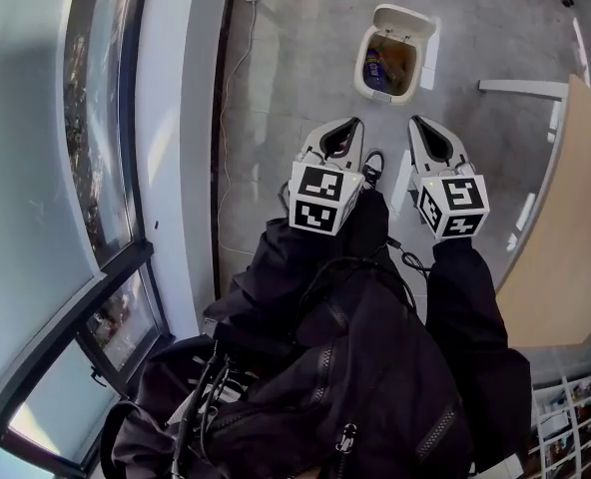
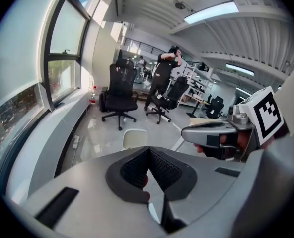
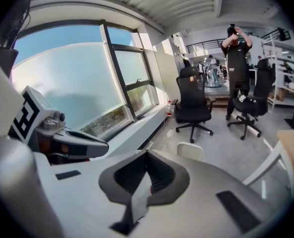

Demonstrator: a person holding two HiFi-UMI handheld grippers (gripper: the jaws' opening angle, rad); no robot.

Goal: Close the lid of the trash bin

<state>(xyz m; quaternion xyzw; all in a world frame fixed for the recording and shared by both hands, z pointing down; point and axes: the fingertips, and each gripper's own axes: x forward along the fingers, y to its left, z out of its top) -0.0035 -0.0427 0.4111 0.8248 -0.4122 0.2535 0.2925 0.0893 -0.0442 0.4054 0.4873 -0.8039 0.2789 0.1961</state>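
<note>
While the lid (image 1: 405,20) stands up, progress: nothing of the closing is done yet, and the whole job is left.
Trash bin (image 1: 393,63): on the floor, ahead of the gap between the two grippers and well apart from both. Its open mouth shows rubbish inside.
Lid: at the bin's far edge, tipped back away from the grippers.
Left gripper (image 1: 353,126): clenched, jaws together with nothing between them, pointing forward and down toward the bin.
Right gripper (image 1: 418,126): clenched as well and empty, near the left one and aimed the same way.
What is left: by my judgement, one gripper must reach over the bin's mouth, get behind the lid and push it down toward the person until it lies flat.
Around: a window sill (image 1: 191,118) runs off to the left of the left gripper, with a cable (image 1: 240,68) on the floor beside it. A table (image 1: 565,228) stands to the right of the right gripper. Office chairs (image 2: 119,95) and a standing person (image 2: 163,73) are far beyond the bin.
In the way: nothing visible stands between the grippers and the bin.
</note>
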